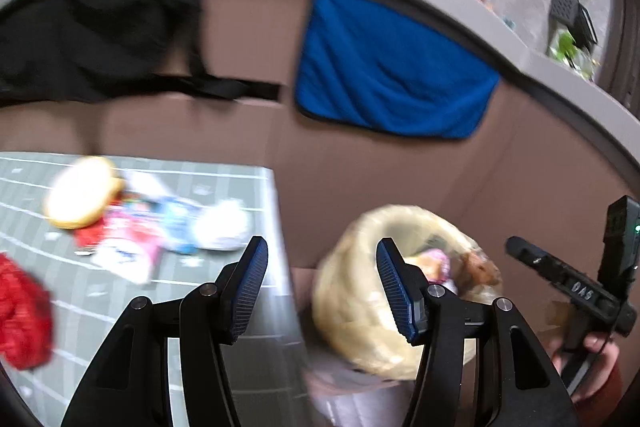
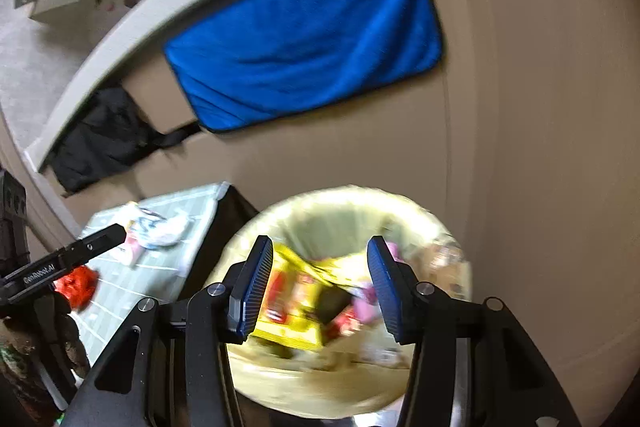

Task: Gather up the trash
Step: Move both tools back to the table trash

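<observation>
Two grippers, both with jaws apart and nothing between the pads. Right gripper (image 2: 320,287) hangs over the bin (image 2: 448,223), looking into it; a yellow packet (image 2: 294,327), pink scraps and other wrappers already lie inside the liner. Left gripper (image 1: 322,287) sits between bin and mat (image 1: 224,367). Farther out on the mat, trash (image 1: 152,227) is left: a pale round lid or cup, coloured wrappers, a white wad, a red crumple (image 1: 22,319). Judged partway done; several pieces to go. Beyond, a blue towel (image 1: 384,67) hangs on the wall.
</observation>
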Demonstrator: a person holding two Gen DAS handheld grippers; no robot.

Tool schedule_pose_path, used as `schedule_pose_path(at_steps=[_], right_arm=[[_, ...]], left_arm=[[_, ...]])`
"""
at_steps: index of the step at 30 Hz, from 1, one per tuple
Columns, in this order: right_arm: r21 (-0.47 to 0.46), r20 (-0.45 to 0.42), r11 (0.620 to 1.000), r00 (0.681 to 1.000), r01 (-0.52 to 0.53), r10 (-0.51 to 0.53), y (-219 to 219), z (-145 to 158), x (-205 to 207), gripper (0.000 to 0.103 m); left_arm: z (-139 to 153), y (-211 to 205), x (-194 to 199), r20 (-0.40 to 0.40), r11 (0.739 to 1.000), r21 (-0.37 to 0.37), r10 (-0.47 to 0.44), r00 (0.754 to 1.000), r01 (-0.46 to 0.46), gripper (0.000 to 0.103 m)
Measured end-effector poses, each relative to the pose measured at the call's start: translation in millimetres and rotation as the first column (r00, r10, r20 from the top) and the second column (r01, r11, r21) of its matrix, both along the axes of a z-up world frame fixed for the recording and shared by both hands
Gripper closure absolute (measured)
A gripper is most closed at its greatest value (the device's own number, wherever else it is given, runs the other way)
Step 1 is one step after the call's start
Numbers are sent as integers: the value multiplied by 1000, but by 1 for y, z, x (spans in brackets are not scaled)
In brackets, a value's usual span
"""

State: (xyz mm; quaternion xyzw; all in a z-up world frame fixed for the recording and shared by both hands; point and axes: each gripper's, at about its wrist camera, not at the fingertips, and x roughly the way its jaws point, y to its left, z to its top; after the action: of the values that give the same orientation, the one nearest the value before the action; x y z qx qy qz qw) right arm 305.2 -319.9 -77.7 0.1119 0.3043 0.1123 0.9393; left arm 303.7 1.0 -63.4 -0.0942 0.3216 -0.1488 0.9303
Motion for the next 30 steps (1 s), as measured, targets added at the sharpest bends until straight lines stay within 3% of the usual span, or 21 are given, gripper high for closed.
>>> schedule_pose_path(at_steps=[5, 9, 13, 17, 24, 27, 28, 30], right_arm=[[47, 54, 996, 996, -72, 69, 31, 24, -6, 56], [80, 107, 987, 985, -141, 132, 67, 40, -9, 56], [82, 125, 976, 974, -201, 190, 109, 48, -9, 56], [68, 103, 964, 963, -257, 249, 146, 46, -6, 56], [23, 62, 948, 946, -319, 317, 187, 37, -6, 56], [1, 31, 944, 943, -331, 331, 196, 30, -5, 56], [-5, 17, 941, 941, -338, 338, 200, 26, -4, 56], [-13, -6, 937, 937, -349, 349, 205, 21, -1, 56]], left_arm=[[7, 70, -24, 24, 992, 13, 127, 992, -128, 44], [12, 140, -44, 30, 968, 28, 250, 968, -251, 42], [5, 207, -58, -21, 935, -21, 354, 935, -354, 39], [-21, 257, -57, -107, 901, -101, 412, 905, -422, 23], [-63, 267, -29, -227, 888, -72, 429, 874, -455, 21], [-77, 269, -22, -280, 865, -68, 462, 842, -497, 23], [-81, 271, -21, -302, 861, -83, 458, 837, -501, 25], [-84, 274, -18, -324, 868, -137, 416, 850, -477, 37]])
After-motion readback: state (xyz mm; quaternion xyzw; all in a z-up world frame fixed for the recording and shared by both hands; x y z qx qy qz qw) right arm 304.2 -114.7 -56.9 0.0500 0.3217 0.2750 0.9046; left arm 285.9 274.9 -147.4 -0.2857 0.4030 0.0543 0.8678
